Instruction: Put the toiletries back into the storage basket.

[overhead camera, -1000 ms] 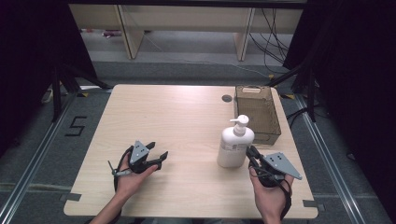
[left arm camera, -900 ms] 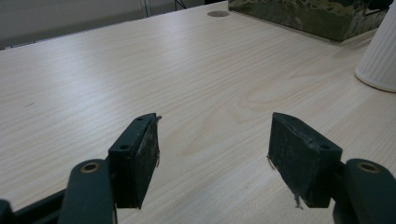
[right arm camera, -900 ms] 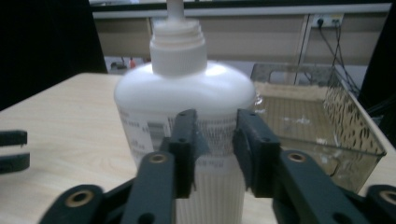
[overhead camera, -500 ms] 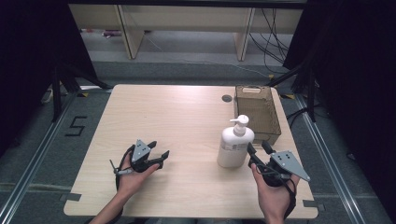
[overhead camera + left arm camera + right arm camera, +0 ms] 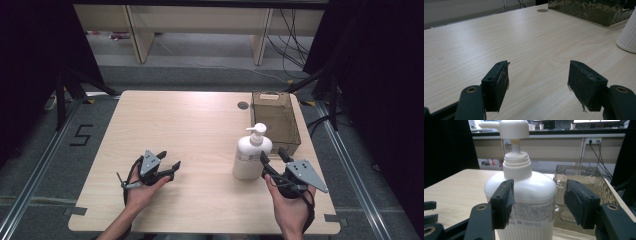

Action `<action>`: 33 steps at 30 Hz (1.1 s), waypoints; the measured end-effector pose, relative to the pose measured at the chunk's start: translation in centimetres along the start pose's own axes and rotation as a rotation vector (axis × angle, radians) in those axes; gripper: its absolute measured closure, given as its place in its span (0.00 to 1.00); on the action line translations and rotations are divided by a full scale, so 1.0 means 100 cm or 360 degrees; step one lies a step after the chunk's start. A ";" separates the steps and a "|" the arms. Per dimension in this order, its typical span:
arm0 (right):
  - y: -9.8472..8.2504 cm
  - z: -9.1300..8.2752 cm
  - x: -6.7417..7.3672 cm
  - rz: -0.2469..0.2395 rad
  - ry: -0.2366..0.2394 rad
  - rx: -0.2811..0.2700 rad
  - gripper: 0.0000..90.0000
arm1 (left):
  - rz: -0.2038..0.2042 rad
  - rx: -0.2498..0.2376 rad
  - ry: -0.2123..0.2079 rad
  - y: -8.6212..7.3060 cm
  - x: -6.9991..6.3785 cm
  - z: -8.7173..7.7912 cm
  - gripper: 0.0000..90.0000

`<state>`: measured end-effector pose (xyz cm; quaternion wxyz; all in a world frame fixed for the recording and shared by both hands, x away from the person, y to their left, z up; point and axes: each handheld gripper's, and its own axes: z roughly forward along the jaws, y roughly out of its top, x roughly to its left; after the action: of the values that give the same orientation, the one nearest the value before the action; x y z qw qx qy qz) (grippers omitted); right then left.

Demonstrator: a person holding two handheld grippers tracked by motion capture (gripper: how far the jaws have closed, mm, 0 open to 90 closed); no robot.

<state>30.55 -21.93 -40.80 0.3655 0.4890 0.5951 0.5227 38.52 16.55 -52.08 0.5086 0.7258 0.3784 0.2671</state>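
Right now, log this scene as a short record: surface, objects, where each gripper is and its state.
surface: light wooden table
bottle: white pump bottle, upright, near the table's right side
bin: brown see-through bin, behind the bottle at the right edge
left gripper: low over bare table at front left, open, holding nothing
right gripper: open, right beside the bottle, jaws aimed at its body, not closed on it
grommet: round hole cover left of the bin

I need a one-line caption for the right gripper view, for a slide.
Open right gripper facing a white pump bottle on a wooden table, brown basket behind.
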 end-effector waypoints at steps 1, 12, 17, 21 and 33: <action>0.000 0.000 0.000 0.0000 0.0000 0.0000 0.47 | 0.0000 -0.0001 0.0000 0.000 0.000 0.000 0.36; 0.024 0.012 0.016 -0.0107 0.0010 -0.0053 0.52 | 0.0014 -0.0020 0.0000 -0.001 -0.001 -0.001 0.36; 0.031 0.018 0.024 -0.0081 0.0012 -0.0037 0.54 | 0.0011 -0.0019 0.0004 -0.001 -0.001 -0.001 0.36; 0.038 0.027 0.024 -0.0104 -0.0003 -0.0033 0.55 | 0.0014 -0.0011 0.0001 0.000 -0.001 -0.001 0.36; 0.042 0.039 0.027 -0.0034 -0.0018 0.0005 0.61 | 0.0007 -0.0003 -0.0005 0.000 0.000 -0.001 0.36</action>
<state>34.36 -18.42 -37.21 0.3735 0.4862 0.5990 0.5151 38.44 16.56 -52.08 0.5092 0.7265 0.3759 0.2675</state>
